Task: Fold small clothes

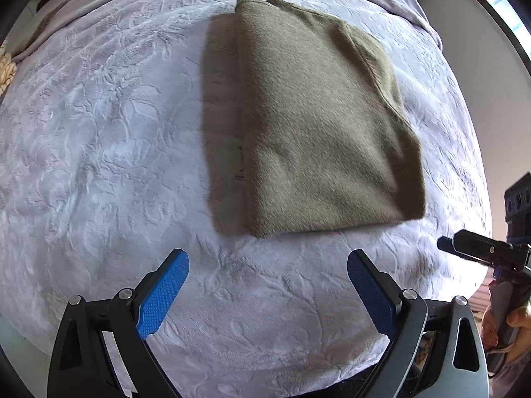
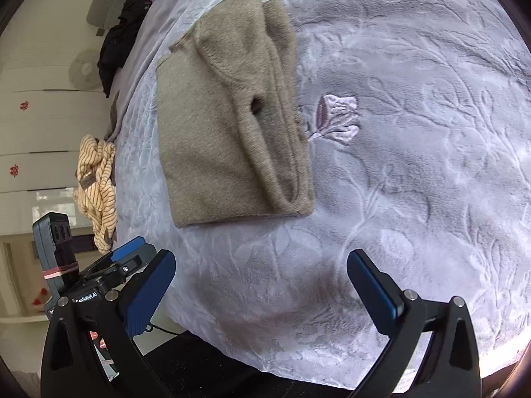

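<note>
An olive-brown fuzzy garment (image 1: 318,119) lies folded flat on the pale lilac embossed bedspread (image 1: 99,132). In the right wrist view the garment (image 2: 225,126) shows its layered folded edge on the right side. My left gripper (image 1: 267,265) is open and empty, a short way in front of the garment's near edge. My right gripper (image 2: 260,265) is open and empty, near the garment's near edge. The right gripper also shows at the right edge of the left wrist view (image 1: 444,243), and the left gripper at the left of the right wrist view (image 2: 126,252).
A striped yellow-and-brown garment (image 2: 96,179) hangs at the bed's left edge. A black garment (image 2: 122,33) lies at the far left of the bed. An embroidered flower (image 2: 335,119) marks the bedspread right of the folded garment. White walls and cupboards (image 2: 39,116) stand beyond the bed.
</note>
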{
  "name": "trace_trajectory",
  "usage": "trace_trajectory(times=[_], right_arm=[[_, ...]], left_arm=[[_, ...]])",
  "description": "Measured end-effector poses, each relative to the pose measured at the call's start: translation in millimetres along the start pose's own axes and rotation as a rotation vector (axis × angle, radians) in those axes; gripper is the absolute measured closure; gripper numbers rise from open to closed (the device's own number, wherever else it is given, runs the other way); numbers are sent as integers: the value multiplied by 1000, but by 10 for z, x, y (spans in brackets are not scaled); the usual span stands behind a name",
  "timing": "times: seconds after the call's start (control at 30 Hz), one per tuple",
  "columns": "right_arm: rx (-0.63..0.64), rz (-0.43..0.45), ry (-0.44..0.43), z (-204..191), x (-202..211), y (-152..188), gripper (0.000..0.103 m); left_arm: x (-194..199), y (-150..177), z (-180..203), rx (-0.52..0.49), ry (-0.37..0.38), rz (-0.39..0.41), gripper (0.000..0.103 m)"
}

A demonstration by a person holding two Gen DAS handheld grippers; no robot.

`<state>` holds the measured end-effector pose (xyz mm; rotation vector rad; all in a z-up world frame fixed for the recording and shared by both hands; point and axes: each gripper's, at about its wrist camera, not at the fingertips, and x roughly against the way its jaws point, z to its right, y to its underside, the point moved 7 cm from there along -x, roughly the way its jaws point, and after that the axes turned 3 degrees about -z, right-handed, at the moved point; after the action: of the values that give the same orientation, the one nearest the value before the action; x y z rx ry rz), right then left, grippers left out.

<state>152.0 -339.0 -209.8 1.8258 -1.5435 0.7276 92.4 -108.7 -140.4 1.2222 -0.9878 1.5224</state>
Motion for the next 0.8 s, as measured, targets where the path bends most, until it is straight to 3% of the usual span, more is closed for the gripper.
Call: trace_trajectory(times=[0.4,0.7,0.8], right_arm=[[-33,41,34,270,149,-261,0],[48,117,-57,-69,99,-1344,0],[62,117,-88,-175,-58,-1631,5]], left_arm=[[-87,-362,-45,23,-1,35,6],[-226,-644,-115,50,-16,48,6],[-286,-701,-102,60,-12,47,6]])
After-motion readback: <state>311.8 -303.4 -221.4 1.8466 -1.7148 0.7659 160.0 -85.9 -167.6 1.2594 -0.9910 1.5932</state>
